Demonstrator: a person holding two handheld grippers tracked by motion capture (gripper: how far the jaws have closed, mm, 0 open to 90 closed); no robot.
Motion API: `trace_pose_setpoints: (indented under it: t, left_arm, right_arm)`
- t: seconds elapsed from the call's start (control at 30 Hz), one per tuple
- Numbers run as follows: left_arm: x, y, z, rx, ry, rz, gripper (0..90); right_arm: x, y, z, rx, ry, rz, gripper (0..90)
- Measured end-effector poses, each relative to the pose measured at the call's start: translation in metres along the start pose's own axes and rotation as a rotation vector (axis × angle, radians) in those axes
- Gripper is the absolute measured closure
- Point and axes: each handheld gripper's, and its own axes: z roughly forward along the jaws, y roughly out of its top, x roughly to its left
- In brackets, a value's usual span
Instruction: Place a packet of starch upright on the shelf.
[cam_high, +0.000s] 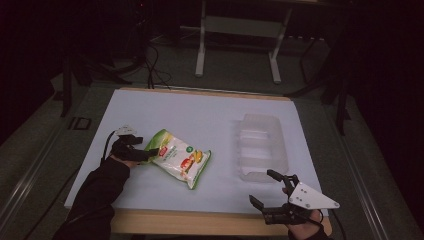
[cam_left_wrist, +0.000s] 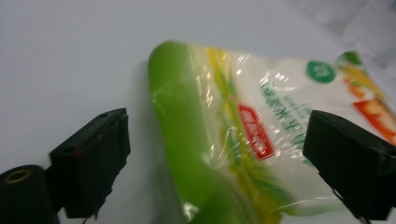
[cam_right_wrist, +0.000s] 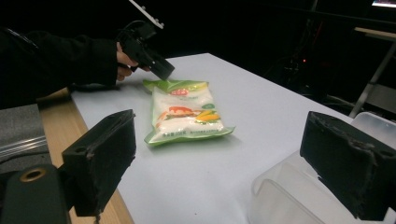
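High view: left gripper (cam_high: 140, 150) at the green-and-white plastic snack bag (cam_high: 179, 158), jaws spread wide around its green end.
Right gripper (cam_high: 269, 187) gapes empty, near the clear plastic tray (cam_high: 261, 146) beside the bag.

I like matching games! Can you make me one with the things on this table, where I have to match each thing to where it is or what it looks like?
Things:
1. snack bag
2. plastic container
3. left gripper
4. right gripper

Descriptions:
A. see-through, on the table's right side
B. open, at the table's near edge
C. green and white, lying flat
D. open, jaws on either side of the bag's green end

Pairs: 1-C, 2-A, 3-D, 4-B
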Motion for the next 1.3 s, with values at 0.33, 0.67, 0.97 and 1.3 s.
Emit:
trace_pose_setpoints:
  t: [0.33,0.67,0.97,1.3]
  left_arm:
    - [-0.001,-0.009,0.013,0.085,-0.059,-0.062,15.8]
    - [-0.028,-0.007,0.02,0.149,0.007,0.029,52.3]
    - [-0.049,0.0,0.026,0.175,0.097,0.095,80.4]
    - [-0.059,0.018,0.005,0.068,0.071,0.121,82.2]
  right_arm:
    - [0.0,0.0,0.0,0.007,0.005,0.008,10.7]
    - [-0.001,0.0,0.001,0.004,0.01,0.024,10.7]
    - [-0.001,0.0,0.001,0.002,0.009,0.024,12.8]
    - [-0.005,0.0,-0.001,-0.005,-0.003,0.031,13.6]
